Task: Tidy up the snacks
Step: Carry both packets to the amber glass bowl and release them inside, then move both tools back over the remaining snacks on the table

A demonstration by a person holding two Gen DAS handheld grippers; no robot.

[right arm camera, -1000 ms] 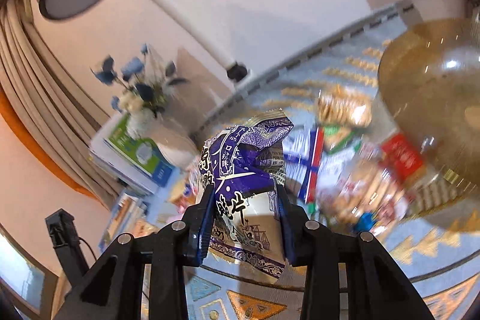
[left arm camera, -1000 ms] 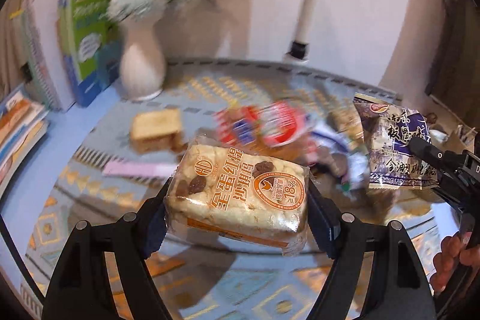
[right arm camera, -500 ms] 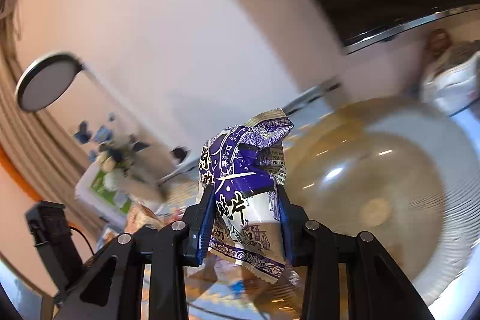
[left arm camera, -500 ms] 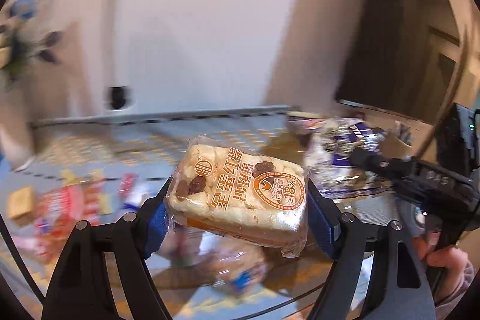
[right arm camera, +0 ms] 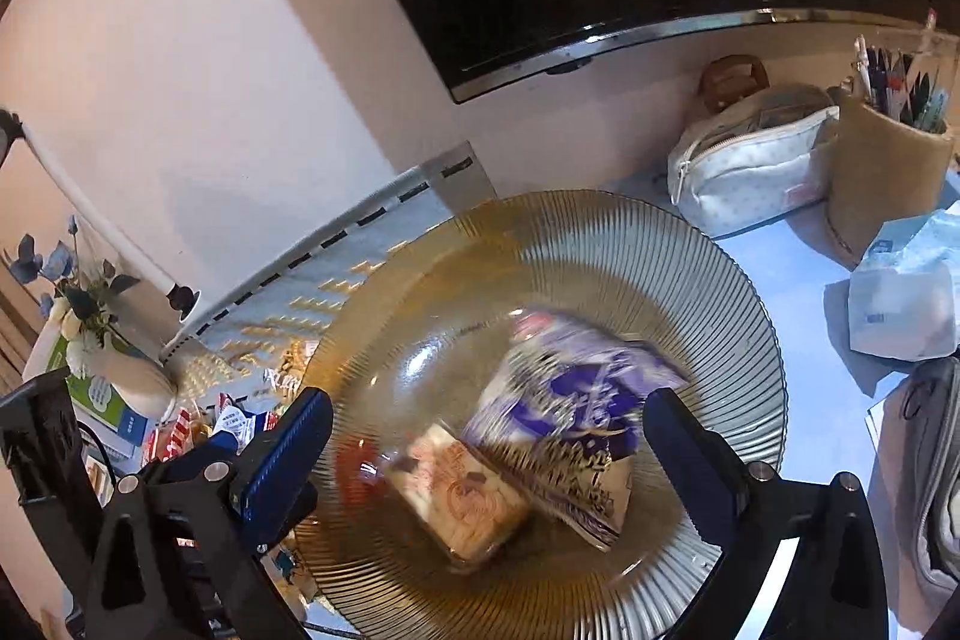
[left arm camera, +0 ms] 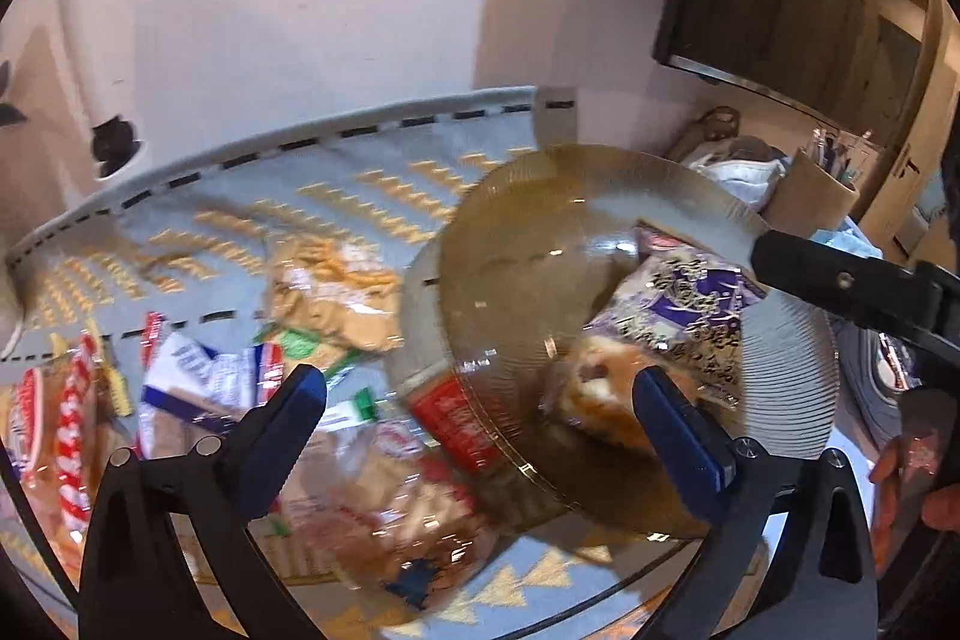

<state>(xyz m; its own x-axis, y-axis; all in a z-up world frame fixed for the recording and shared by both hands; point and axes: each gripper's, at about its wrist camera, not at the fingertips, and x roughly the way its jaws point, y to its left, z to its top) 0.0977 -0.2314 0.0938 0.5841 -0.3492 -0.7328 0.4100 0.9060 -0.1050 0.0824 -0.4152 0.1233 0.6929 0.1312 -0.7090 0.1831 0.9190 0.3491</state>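
Observation:
A ribbed amber glass bowl [right arm camera: 690, 268] stands on the table; it also shows in the left wrist view [left arm camera: 780, 400]. Inside it lie a purple-and-white snack bag [right arm camera: 576, 400] and a wrapped cake bar [right arm camera: 468, 490], side by side. The same bag [left arm camera: 690, 304] and cake bar [left arm camera: 600, 388] show blurred through the glass in the left wrist view. My left gripper [left arm camera: 480, 436] is open and empty just above the bowl's near side. My right gripper [right arm camera: 486, 448] is open and empty over the bowl. Several loose snack packs [left arm camera: 210, 388] lie left of the bowl.
A patterned blue mat [left arm camera: 360, 172] covers the table up to the wall. A white pencil case [right arm camera: 750, 160], a brown pen holder [right arm camera: 882, 172] and a tissue pack [right arm camera: 906, 304] stand right of the bowl. A vase with blue flowers [right arm camera: 90, 334] is at far left.
Both grippers swung right over the bowl and opened. The cake bar left my left gripper and the purple bag left my right gripper; both now lie in the bowl.

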